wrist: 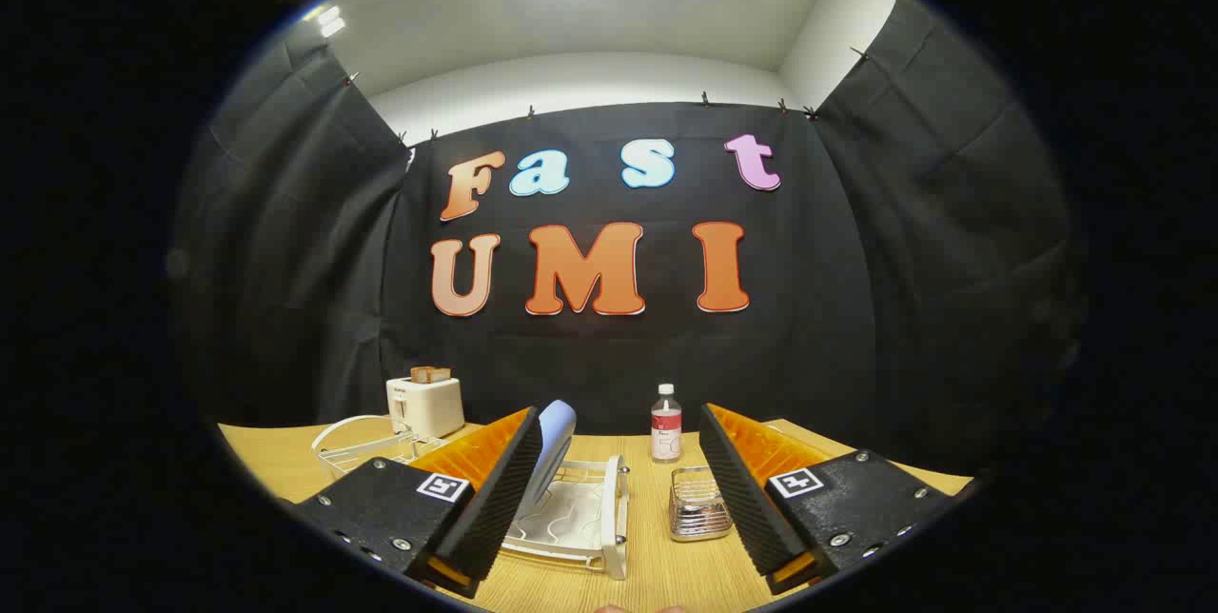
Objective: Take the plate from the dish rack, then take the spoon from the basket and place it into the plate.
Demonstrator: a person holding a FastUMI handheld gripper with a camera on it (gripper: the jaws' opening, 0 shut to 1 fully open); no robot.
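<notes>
One view, the gripper view: the gripper (pixel 609 489) has its fingers spread wide and grasps nothing. The plate (pixel 552 456) stands on edge in the rack (pixel 614 523), just beside the left finger's inner face. The basket (pixel 697 504) sits between the fingers, nearer the right one; no spoon can be made out in it. Judged stiff, smooth and probably slippery, possibly breakable, the plate should be taken by its upper rim, one finger on each face, then lifted straight up.
</notes>
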